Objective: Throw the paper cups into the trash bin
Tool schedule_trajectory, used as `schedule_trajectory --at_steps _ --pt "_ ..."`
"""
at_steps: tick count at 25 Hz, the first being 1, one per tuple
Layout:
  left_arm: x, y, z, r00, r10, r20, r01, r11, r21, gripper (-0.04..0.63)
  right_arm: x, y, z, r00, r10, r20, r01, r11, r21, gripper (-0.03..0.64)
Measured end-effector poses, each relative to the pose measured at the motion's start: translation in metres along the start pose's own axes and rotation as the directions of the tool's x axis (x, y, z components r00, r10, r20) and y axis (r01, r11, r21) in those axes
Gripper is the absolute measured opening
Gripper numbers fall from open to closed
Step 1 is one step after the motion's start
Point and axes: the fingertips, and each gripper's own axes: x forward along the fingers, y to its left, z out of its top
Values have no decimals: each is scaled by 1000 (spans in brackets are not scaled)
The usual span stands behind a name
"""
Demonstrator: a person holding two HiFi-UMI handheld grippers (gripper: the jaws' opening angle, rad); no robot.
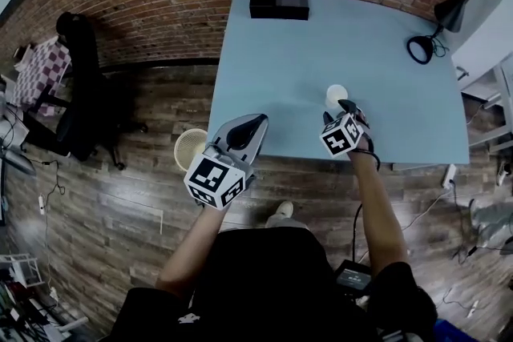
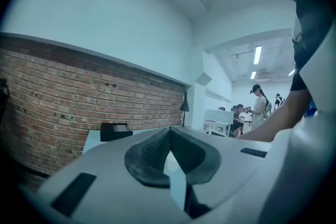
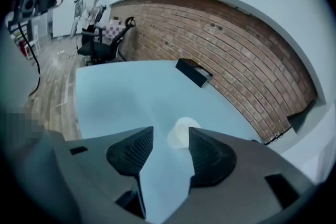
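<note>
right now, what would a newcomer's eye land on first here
The lone white paper cup stands near the front edge of the pale blue rectangular table, with the right tool open just short of it. Next comes the round cream trash bin on the wooden floor left of the table, close to the shut left tool.

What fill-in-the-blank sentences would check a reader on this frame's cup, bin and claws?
The paper cup stands on the ___ table.
The right claw is ___, the cup just ahead of it.
The left claw is ___ and holds nothing.
The trash bin stands on the ___ beside the table.
Missing words: blue; open; shut; floor.
</note>
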Motion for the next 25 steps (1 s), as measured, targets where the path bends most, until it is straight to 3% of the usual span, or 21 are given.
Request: schedule_trajectory --at_steps 5,13,25 --pt "9 6 -3 999 42 -6 -42 999 -11 3 41 -6 -14 994 -12 -105 -11 978 -208 219" --pt "13 12 -1 995 100 1 -100 995 -25 3 76 -10 -34 979 -15 -204 -59 934 -353 234" --pt "3 15 5 989 144 14 -144 989 -27 3 92 -8 -42 962 -43 -271 -78 904 -421 233"
